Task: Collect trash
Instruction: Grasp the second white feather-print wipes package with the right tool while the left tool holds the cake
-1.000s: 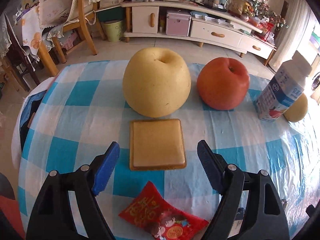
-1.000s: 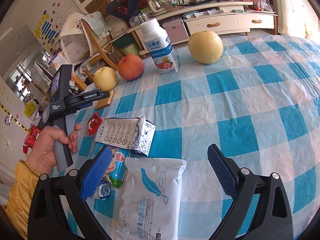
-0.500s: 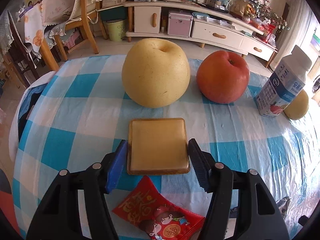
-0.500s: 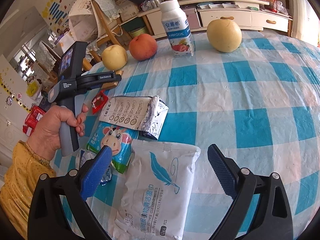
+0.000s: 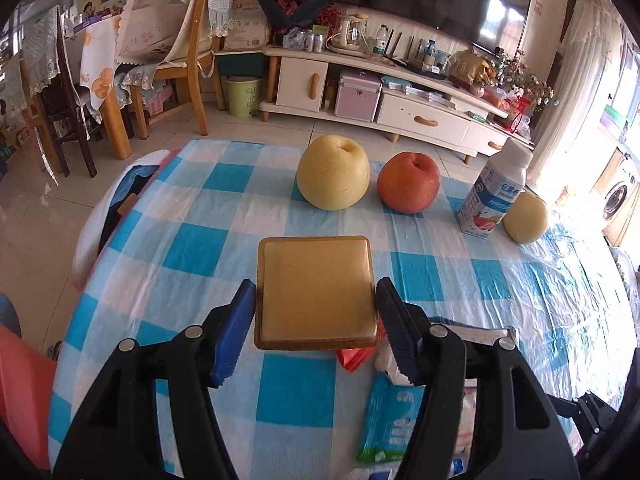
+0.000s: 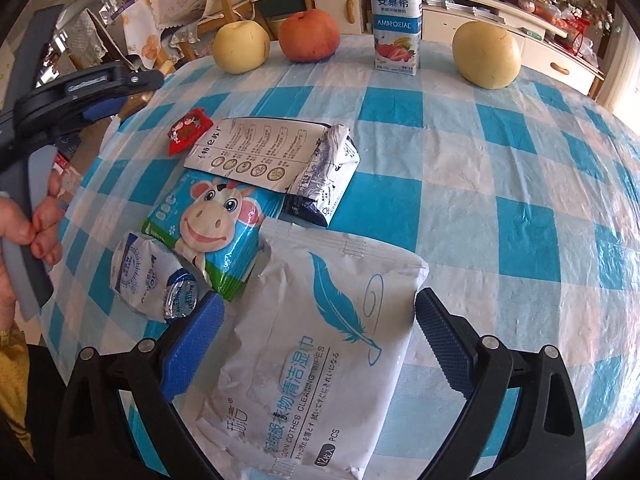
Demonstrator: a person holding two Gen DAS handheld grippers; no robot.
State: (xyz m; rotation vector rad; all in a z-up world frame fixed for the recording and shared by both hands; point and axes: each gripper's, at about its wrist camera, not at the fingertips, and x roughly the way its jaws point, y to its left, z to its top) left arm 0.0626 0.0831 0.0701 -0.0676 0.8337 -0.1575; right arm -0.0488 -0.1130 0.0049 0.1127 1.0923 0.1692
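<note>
the left gripper (image 5: pixel 316 316) was clamped on the square tray (image 5: pixel 316 288), lifted to receive trash; the right gripper (image 6: pixel 316 344) was open, holding nothing, straddling the wipes pack (image 6: pixel 316 344), wrappers at 11 o'clock.

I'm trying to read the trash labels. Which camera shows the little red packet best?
The right wrist view: the red packet lies fully visible beside the white printed wrapper, cartoon print showing. In the left wrist view only a red corner peeks out beneath the square tray.
</note>
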